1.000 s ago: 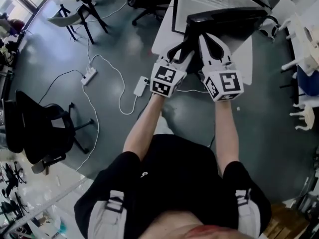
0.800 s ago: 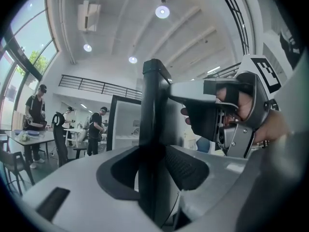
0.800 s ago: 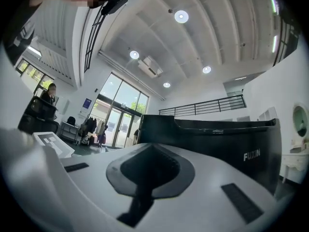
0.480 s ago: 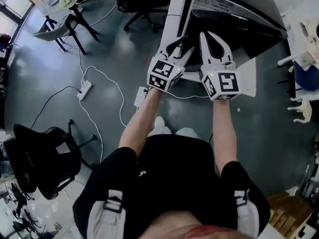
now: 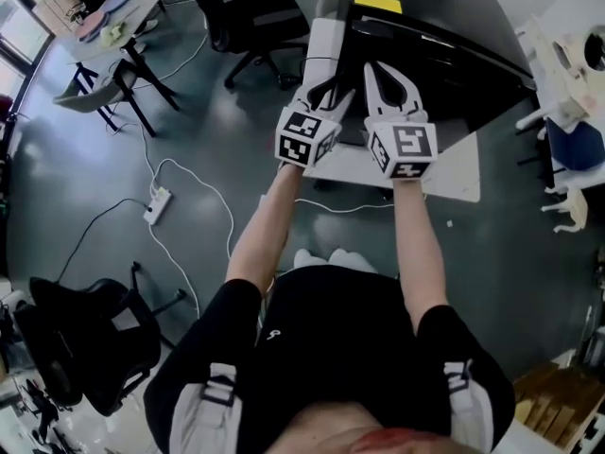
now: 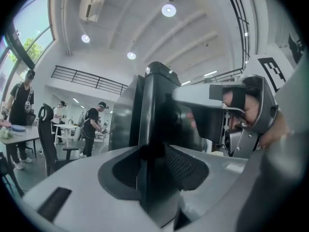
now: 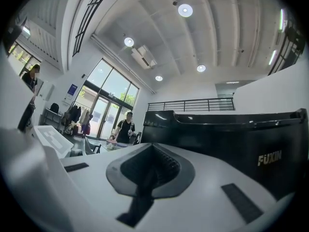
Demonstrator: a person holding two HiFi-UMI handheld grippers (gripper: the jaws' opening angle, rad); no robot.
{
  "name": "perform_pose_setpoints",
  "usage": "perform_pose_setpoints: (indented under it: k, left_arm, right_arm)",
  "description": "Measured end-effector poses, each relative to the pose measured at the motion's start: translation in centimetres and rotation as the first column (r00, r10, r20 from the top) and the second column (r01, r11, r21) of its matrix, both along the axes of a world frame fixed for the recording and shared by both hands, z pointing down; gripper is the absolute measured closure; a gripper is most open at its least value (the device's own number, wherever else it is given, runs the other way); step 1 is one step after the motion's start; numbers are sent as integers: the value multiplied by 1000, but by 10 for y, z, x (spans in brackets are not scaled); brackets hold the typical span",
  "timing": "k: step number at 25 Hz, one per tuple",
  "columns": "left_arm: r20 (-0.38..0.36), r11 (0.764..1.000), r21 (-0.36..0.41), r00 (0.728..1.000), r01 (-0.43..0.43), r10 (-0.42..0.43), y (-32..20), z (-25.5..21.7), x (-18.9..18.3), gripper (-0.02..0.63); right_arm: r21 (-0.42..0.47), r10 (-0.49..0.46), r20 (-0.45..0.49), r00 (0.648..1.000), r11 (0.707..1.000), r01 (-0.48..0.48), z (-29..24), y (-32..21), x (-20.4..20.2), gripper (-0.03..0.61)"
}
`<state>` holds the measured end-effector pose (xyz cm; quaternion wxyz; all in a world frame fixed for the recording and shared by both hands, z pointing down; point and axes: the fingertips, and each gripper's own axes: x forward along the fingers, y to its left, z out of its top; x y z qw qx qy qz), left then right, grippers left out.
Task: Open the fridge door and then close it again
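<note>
Our left tongs (image 5: pixel 333 85), just tightening on the fridge door (image 6: pixel 153 129) edge, had swung it nearer shut; right tongs (image 5: pixel 386 69) were closed, empty; we judged closing underway.

fridge door (image 5: pixel 322 38) top cut off by frame edge, office chair (image 5: pixel 83 348) cropped btm left

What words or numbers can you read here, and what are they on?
"FUXIN": pale letters on the front of the black fridge.
Yellow label on top of the fridge: too small to read.
Blue sign on the far wall: too small to read.
No other words or numbers can be read.
</note>
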<state>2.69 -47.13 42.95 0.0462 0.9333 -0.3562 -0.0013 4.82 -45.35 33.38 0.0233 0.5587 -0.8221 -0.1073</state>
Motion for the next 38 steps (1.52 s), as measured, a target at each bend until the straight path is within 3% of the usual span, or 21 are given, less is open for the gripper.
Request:
perform_pose_setpoints:
  k: [9,15,19,30,38]
  left_arm:
    - [3,999,-18,999,40,-40,-24,0,7,477]
    - [-144,994,-26,983,108,-111,-7,-19,3,499]
    - [-201,987,19,968,156,-150,15,-42,11,591]
    - [-136,972,29,964,233,-227,48,-24,45,615]
    - [-92,971,18,968,238,-235,61,-16,65,615]
  right_arm:
    - [-30,21,9,1000,999,-21,5,-24,10,584]
    - [-70,69,95,993,996,-63,19,-11,50,584]
    - [-104,148,172,974,986,-131,30,7,97,584]
    - [-233,327,226,918,933,-276,92,69,227,584]
    - [-220,289,181,940,944,-247,94,78,228,586]
